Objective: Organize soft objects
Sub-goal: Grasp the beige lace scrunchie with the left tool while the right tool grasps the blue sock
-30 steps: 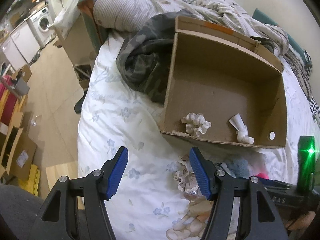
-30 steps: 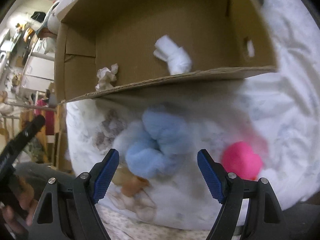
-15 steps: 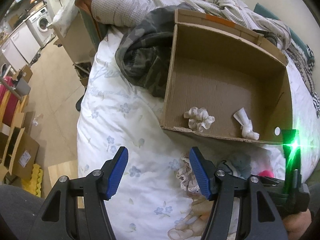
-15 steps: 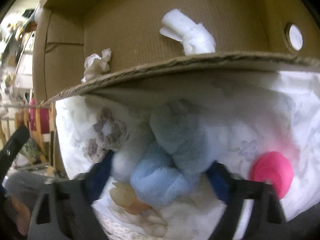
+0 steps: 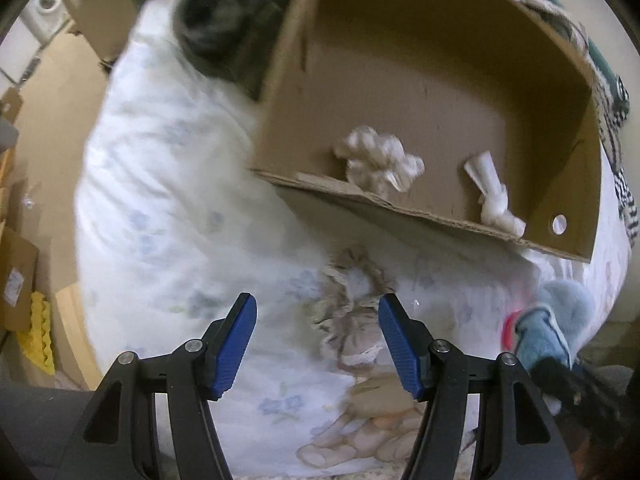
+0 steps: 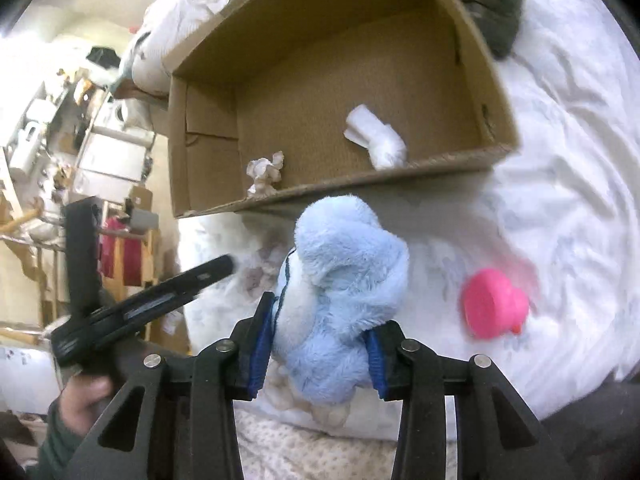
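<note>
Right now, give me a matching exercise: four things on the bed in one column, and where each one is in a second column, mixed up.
Things:
1. blue plush
2. pink toy
3. white roll
4. beige scrunchie

Places:
A. inside the box
B. between the open left gripper's fingers, on the bed
C. clamped in the right gripper
D. on the bedding, right of the plush

Pairs: 1-C, 2-D, 3-A, 4-B

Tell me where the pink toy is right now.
The pink toy lies on the white bedding at the right of the right wrist view, outside the cardboard box and right of the blue plush clamped in the right claw.
</note>
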### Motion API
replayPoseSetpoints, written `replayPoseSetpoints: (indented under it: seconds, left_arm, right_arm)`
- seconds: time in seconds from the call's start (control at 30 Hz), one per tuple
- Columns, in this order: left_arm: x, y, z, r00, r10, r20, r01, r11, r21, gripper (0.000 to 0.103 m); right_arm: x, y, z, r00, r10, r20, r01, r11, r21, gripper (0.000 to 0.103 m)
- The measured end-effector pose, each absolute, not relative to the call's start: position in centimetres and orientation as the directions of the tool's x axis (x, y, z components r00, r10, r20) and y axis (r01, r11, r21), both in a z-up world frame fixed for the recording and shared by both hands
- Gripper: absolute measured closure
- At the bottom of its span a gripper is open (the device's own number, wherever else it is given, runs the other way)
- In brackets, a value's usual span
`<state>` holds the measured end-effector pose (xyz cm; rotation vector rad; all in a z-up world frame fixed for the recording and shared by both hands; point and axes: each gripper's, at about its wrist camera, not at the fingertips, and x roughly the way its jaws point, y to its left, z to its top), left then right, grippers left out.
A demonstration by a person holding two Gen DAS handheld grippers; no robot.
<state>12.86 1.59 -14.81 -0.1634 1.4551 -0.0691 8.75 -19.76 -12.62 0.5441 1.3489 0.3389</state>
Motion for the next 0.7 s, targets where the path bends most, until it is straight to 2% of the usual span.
replayPoseSetpoints:
  seconds: [0.27, 0.3, 0.37, 0.4, 0.43, 0.53, 0.7]
  left_arm:
    - [13.8, -0.7, -17.8, 0.042, -0.162, -0.986, 0.005, 0.987, -0.162, 0.043]
    - [13.9, -0.9, -18.1, 0.037, -0.158, -0.987, 0.005, 0.987, -0.158, 0.045]
    - [13.8, -0.9, -18.3, 0.036, -0.156, -0.987, 0.007, 0.988, -0.156, 0.065]
    - [13.8, -1.0, -18.3, 0.034, -0.164, -0.986, 0.009, 0.986, -0.164, 0.071]
    - [13.8, -1.0, -18.2, 0.033, -0.177, -0.984, 0.01, 0.984, -0.177, 0.08]
    - [13.6, -1.1, -17.6, 0.056, -0.178, -0.983, 0.021, 0.984, -0.177, 0.085]
    - [12.4, 0.7, -15.6, 0.117, -0.171, -0.978, -0.016, 0.985, -0.174, 0.086]
  right_arm:
    - [8.0, -20.9, -12.7, 0.204, 0.532, -0.822, 0.103, 0.823, 0.559, 0.06]
    - [8.0, -20.8, -13.0, 0.2, 0.532, -0.823, 0.104, 0.823, 0.558, 0.06]
    - [8.1, -20.4, -13.3, 0.192, 0.53, -0.826, 0.101, 0.826, 0.554, 0.06]
    - [8.1, -20.3, -13.3, 0.189, 0.528, -0.828, 0.095, 0.829, 0.551, 0.06]
    - [8.1, -20.2, -13.3, 0.188, 0.526, -0.829, 0.089, 0.832, 0.548, 0.06]
    - [8.1, -20.2, -13.2, 0.186, 0.526, -0.83, 0.083, 0.833, 0.547, 0.06]
    - [8.2, -20.3, -13.3, 0.191, 0.522, -0.831, 0.089, 0.834, 0.544, 0.06]
